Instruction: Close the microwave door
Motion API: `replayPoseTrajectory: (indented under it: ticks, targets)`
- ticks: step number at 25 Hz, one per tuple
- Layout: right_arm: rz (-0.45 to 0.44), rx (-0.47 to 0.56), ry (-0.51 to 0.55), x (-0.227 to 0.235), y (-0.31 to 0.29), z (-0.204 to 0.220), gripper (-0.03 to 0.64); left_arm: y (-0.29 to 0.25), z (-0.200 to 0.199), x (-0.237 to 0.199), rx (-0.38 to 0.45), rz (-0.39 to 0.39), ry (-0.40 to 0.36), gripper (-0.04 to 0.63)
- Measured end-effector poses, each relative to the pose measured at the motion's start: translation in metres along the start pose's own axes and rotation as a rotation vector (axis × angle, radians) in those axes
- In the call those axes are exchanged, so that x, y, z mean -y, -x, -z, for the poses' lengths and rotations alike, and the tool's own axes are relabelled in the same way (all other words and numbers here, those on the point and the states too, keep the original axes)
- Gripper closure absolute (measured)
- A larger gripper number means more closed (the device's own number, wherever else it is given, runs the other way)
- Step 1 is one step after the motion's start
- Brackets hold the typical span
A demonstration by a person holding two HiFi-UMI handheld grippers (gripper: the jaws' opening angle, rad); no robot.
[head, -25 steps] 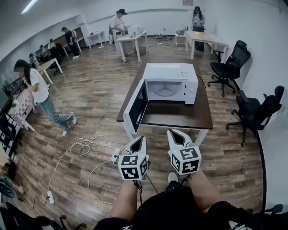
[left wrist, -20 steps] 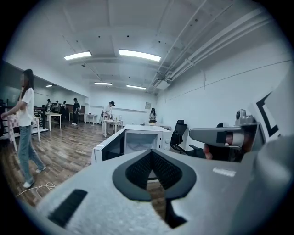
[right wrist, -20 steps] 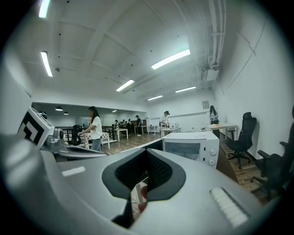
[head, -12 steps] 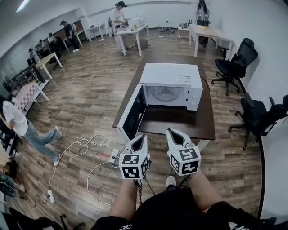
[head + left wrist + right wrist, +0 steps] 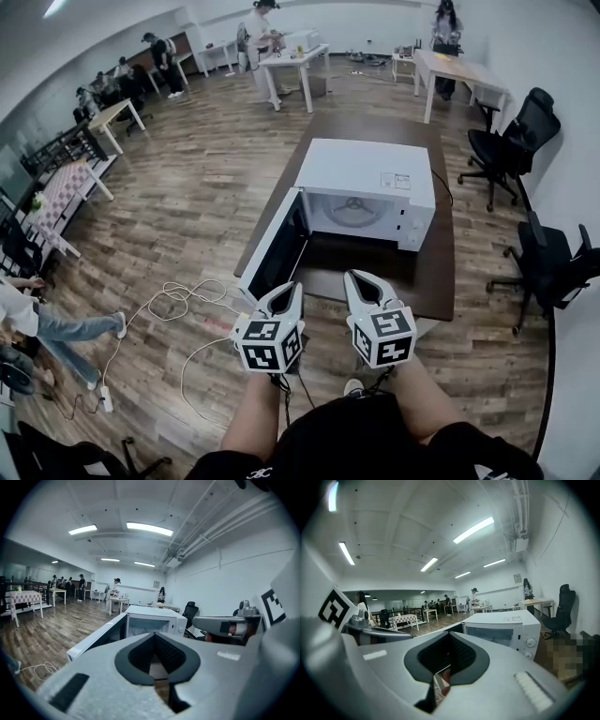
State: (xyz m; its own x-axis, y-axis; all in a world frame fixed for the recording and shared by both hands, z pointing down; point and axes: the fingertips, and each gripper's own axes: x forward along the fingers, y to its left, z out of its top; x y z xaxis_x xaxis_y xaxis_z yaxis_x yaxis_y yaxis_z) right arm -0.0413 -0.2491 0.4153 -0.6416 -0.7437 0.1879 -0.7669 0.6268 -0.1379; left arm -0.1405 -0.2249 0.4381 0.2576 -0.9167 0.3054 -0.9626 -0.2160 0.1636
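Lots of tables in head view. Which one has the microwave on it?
The dark brown table in the room's middle, nearest the camera. The white microwave stands on it, door open. The other tables are lighter and stand farther off.

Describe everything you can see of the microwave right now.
The microwave is a white box with a flat top, standing on a dark brown table. Its door, hinged on the left, stands wide open, swung out past the table's edge. Inside the pale cavity a round turntable shows. Two knobs sit on the front panel at the right. Only the table touches it.
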Motion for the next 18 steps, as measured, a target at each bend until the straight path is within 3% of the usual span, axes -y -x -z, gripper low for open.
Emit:
replayPoseTrajectory:
  ticks: [11,18]
  targets:
    - [-0.112,-0.025,-0.006,0.014,-0.057,-0.011,0.607,-0.03,-0.014,-0.028,0.0,-0.097,0.001,0.586]
    - [-0.167,-0.064,-0.001,-0.008,-0.088,-0.005,0.607,-0.027,-0.016,-0.051,-0.002,-0.066,0.011,0.586]
